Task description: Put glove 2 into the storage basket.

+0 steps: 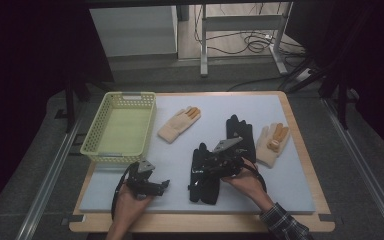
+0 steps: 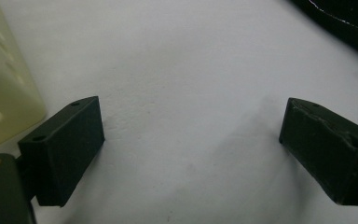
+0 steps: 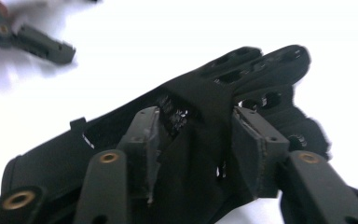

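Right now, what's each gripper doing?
Left gripper: open, nothing between the jaws.
Right gripper: jaws part open around a fold of the black glove; whether the pads press it cannot be told.

Two black gloves (image 1: pixel 204 172) (image 1: pixel 240 136), two cream gloves (image 1: pixel 179 124) (image 1: pixel 273 143), and one yellow basket (image 1: pixel 94 142).
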A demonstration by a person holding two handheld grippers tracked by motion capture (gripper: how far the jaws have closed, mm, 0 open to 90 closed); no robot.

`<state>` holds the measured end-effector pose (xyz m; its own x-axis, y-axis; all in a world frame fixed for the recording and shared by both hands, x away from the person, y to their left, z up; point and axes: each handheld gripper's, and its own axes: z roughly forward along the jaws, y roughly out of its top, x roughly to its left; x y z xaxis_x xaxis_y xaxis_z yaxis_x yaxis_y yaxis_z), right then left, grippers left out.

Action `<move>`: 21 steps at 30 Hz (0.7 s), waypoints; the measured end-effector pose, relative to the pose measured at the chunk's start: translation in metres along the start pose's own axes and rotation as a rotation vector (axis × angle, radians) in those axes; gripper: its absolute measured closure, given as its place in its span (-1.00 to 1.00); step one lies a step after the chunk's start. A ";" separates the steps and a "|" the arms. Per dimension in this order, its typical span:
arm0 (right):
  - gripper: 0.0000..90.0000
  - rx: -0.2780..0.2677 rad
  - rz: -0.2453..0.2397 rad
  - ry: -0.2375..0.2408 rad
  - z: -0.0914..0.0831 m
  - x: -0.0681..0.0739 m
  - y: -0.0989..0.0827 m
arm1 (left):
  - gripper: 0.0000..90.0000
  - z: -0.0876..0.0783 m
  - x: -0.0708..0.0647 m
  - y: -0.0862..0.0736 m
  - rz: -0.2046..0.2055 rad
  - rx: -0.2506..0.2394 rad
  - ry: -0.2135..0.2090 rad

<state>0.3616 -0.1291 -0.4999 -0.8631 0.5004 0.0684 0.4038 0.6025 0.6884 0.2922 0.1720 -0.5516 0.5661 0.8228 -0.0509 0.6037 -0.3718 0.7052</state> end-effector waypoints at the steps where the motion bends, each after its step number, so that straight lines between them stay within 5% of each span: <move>1: 0.07 -0.004 0.004 -0.008 -0.002 -0.002 0.001 | -0.85 0.000 0.000 0.000 0.000 0.000 0.000; 6: 0.08 -0.010 0.018 -0.037 -0.011 -0.012 0.000 | -0.85 0.000 0.000 0.000 0.000 0.000 0.000; 14: 0.42 -0.006 0.050 -0.120 -0.031 -0.043 -0.006 | -0.85 0.000 0.000 0.000 0.000 0.000 0.000; 21: 0.60 -0.043 0.119 -0.241 -0.056 -0.079 -0.013 | -0.85 0.000 0.000 0.000 -0.001 0.000 -0.001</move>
<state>0.4077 -0.2111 -0.4741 -0.7112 0.7028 -0.0190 0.4806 0.5057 0.7164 0.2922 0.1719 -0.5517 0.5660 0.8228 -0.0517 0.6039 -0.3711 0.7053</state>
